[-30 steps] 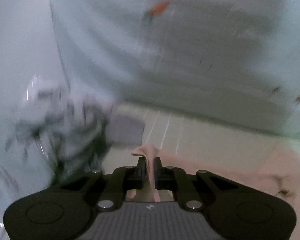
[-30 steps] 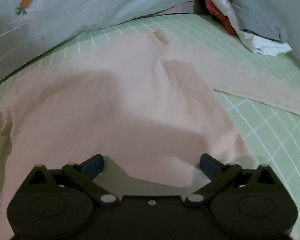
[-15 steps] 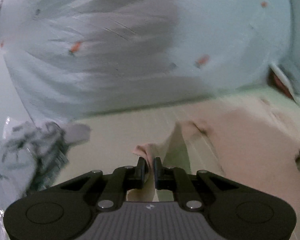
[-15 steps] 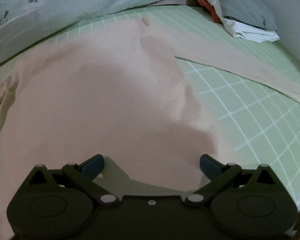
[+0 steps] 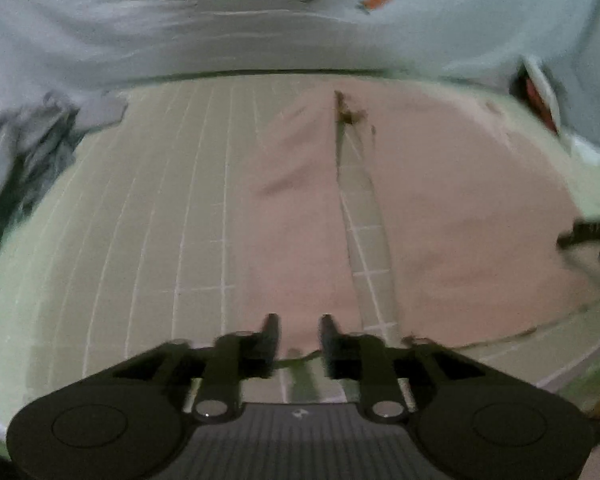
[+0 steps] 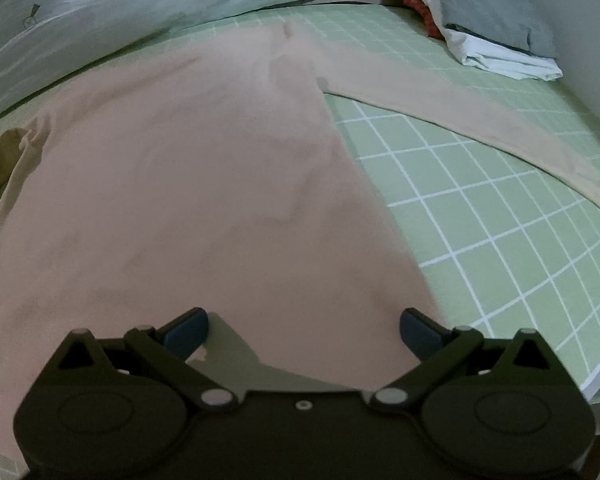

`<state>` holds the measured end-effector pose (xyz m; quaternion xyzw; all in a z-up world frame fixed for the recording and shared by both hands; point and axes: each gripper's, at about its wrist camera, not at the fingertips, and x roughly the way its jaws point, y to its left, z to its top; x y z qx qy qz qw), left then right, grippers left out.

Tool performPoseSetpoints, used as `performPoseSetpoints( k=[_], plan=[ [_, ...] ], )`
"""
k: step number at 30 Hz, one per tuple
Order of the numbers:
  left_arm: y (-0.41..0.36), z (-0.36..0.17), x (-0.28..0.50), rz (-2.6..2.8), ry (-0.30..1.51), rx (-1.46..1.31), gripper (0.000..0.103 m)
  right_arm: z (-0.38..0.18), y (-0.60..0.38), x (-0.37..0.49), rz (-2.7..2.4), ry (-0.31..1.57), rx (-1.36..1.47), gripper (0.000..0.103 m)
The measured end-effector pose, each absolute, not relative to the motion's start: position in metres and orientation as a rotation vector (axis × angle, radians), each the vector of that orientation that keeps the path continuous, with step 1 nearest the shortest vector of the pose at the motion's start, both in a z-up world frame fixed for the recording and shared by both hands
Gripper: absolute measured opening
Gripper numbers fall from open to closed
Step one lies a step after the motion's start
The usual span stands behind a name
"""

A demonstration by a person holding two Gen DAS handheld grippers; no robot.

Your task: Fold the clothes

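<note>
Lying: shirt (image 6: 188,184), pink, long-sleeved, spread flat on the bed (image 6: 500,216), which has a green sheet with a white grid
Right sleeve: (image 6: 460,120) stretched out flat on the sheet, angling away from the body toward the bed's right side
Left sleeve: (image 5: 296,200) laid alongside the body, a narrow strip of sheet showing between the two
Left gripper: (image 5: 296,334) low over the near end of the left sleeve, jaws parted a little, nothing held between them; cloth shows in the gap below, but whether the tips touch it I cannot tell
Right gripper: (image 6: 304,324) over the shirt's near hem, jaws spread wide, blue fingertips (image 6: 188,328) apart with nothing between them; bare sheet shows just in front of the gripper body
Duvet: (image 6: 180,4) pale green with carrot print, bunched along the far edge of the bed, past the shirt's collar end
Pile: (image 6: 488,20) folded grey and white clothes with something red beneath, at the far right corner, near the right sleeve but apart from it
Dark cloth: (image 5: 24,152) grey, crumpled, blurred, at the bed's far left, well apart from the shirt
Left view: blurred throughout
</note>
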<state>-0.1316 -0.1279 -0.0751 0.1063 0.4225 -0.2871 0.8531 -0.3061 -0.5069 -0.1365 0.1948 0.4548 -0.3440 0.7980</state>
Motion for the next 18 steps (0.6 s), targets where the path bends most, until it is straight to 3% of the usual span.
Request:
performPoseSetpoints(
  k=[2, 6, 13, 16, 18],
  plan=[
    [-0.117, -0.073, -0.125, -0.547, 0.917, 0.141, 0.048, -0.137, -0.507, -0.307, -0.737, 0.972, 0.417, 0.103],
    [-0.112, -0.081, -0.106, -0.445, 1.003, 0.082, 0.051, -0.139, -0.504, -0.31, -0.737, 0.953, 0.409, 0.103],
    [-0.142, -0.095, -0.1, -0.493, 1.06, 0.23, 0.05, -0.14, -0.501, -0.313, -0.737, 0.935, 0.399, 0.103],
    [-0.15, -0.099, -0.102, -0.503, 1.063, 0.281, 0.041, -0.141, -0.5, -0.314, -0.741, 0.927, 0.397, 0.103],
    [-0.153, -0.099, -0.103, -0.515, 1.046, 0.303, 0.021, -0.14, -0.499, -0.314, -0.746, 0.927, 0.398, 0.103]
  ],
)
